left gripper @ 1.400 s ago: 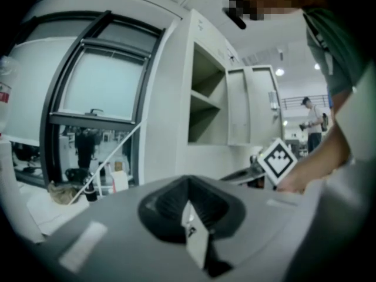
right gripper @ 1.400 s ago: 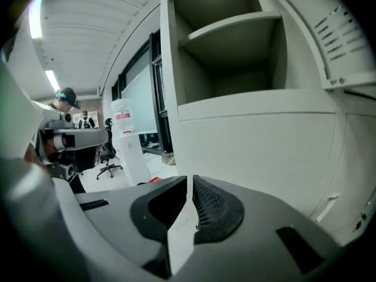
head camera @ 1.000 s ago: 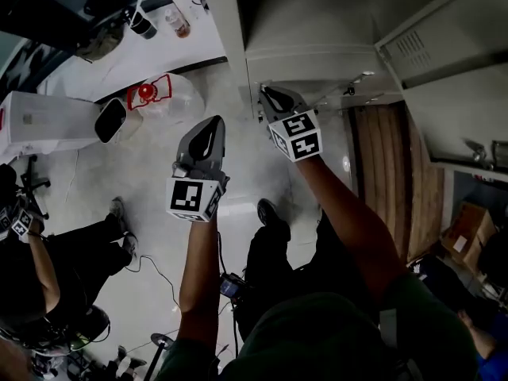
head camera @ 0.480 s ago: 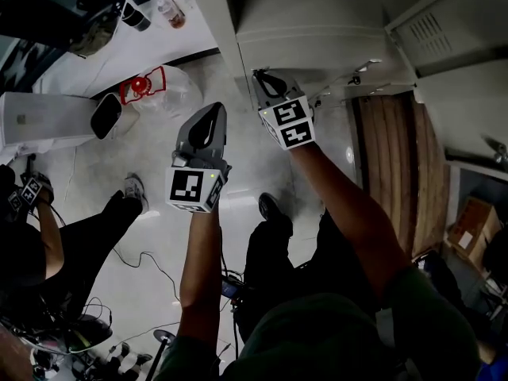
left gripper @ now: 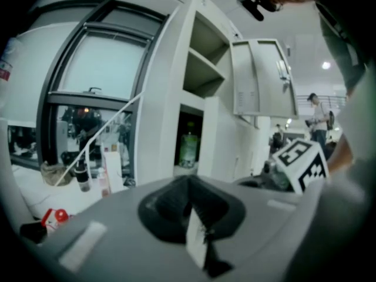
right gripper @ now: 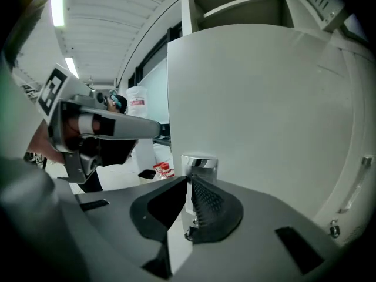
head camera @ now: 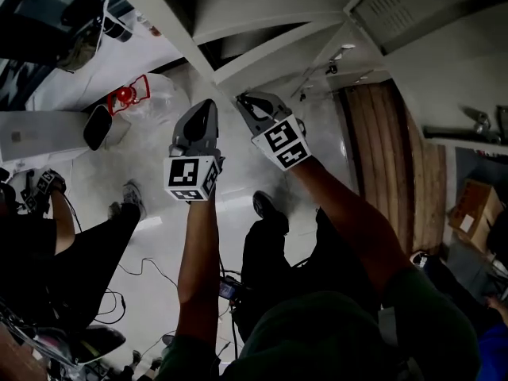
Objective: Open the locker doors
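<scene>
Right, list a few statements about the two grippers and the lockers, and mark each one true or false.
1. The right gripper is shut on the chrome knob of a locker door. True.
2. The left gripper holds a green bottle. False: its jaws are together on nothing, and the green bottle stands inside an open locker compartment.
3. An upper locker door stands open. True.
4. The left gripper presses against a locker door. False: it hangs in the air beside the right gripper and touches nothing.
</scene>
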A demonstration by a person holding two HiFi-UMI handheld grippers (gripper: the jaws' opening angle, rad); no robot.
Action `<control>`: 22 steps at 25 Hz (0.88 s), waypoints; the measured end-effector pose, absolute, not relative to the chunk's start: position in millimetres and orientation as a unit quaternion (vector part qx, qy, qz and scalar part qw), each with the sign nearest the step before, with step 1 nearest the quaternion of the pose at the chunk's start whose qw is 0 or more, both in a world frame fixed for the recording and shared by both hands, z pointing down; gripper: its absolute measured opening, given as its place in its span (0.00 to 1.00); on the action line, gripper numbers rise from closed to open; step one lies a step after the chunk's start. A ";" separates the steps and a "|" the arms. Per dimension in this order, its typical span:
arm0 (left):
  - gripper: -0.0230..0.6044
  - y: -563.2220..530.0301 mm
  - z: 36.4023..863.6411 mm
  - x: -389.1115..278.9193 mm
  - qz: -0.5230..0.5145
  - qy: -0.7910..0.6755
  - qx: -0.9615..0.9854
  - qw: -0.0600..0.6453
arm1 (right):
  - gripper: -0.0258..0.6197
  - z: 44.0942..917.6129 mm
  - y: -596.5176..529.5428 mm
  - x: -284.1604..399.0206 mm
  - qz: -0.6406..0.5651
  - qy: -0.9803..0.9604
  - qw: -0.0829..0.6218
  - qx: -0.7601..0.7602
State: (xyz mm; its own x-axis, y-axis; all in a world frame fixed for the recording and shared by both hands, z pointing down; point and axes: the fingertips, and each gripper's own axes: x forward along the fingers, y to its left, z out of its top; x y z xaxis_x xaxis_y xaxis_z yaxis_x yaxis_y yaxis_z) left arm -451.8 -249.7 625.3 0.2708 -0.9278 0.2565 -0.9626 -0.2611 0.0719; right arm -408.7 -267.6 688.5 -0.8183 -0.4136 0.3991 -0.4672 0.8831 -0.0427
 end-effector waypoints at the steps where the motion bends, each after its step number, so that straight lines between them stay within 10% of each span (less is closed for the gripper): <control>1: 0.02 -249.1 628.4 -447.1 0.083 -0.597 0.790 0.111 | 0.05 688.8 -260.4 -402.7 0.069 -0.952 0.194 0.227; 22: 0.01 -209.0 616.0 -266.7 0.089 -0.524 0.834 0.150 | 0.05 681.0 -194.8 -233.2 0.157 -0.920 0.235 0.271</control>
State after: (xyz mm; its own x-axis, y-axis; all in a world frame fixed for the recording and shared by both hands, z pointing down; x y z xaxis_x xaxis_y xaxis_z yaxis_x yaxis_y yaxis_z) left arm -266.7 -209.0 616.0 0.4353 -0.8467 0.3060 -0.9002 -0.4063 0.1565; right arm -233.2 -194.8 681.0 -0.7435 -0.4241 0.5170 -0.5719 0.8040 -0.1628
